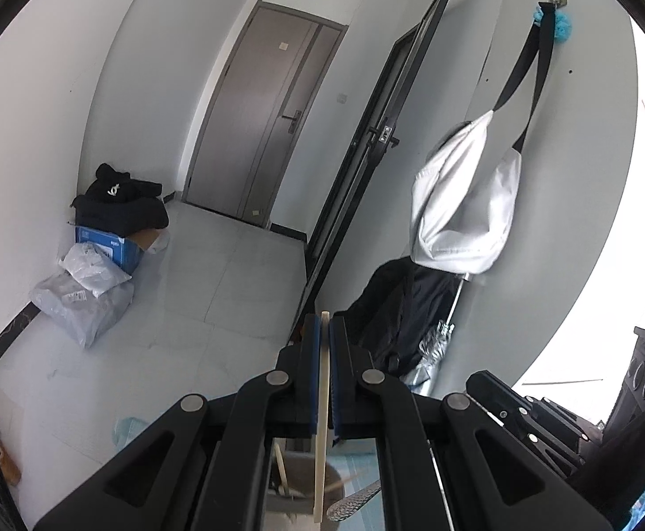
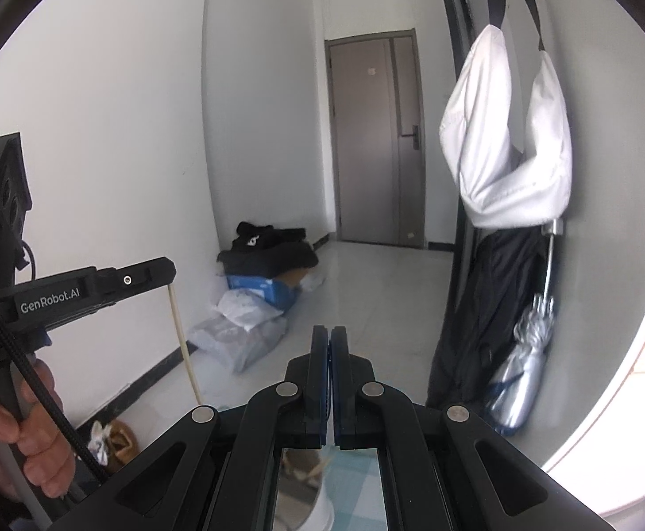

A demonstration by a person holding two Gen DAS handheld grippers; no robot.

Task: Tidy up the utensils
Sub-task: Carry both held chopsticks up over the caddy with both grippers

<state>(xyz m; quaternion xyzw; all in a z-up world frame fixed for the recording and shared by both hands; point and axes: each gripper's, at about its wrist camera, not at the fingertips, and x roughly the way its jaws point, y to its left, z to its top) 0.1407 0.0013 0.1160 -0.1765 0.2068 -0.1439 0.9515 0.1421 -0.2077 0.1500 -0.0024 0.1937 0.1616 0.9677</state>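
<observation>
- Left gripper [image 1: 325,325]: jaws clamped on a pale chopstick [image 1: 321,433], stick standing near-upright between the blue pads [image 1: 314,354], tip poking out just above them.
- Same chopstick in right wrist view [image 2: 183,340], hanging below the left gripper [image 2: 163,271] at 9 o'clock; hand [image 2: 21,425] wrapped round that gripper's handle at 8 o'clock.
- Right gripper [image 2: 330,336]: jaws pressed together, nothing visible between them.
- Grey utensil holder [image 1: 298,486] at 6 o'clock under the left gripper, more pale sticks inside; patterned metal spoon [image 1: 355,502] just at its right.
- Holder also at 6 o'clock under the right gripper [image 2: 304,469], blurred, contents not readable.
- Both grippers aimed at the hallway: grey door [image 1: 264,110] at 12 o'clock, white bag [image 1: 464,203] hung on wall at 2 o'clock, black clothes on blue box [image 1: 118,208] at 9 o'clock.
- Folded silver umbrella [image 2: 521,367] at 4 o'clock in right view, below the bag.
</observation>
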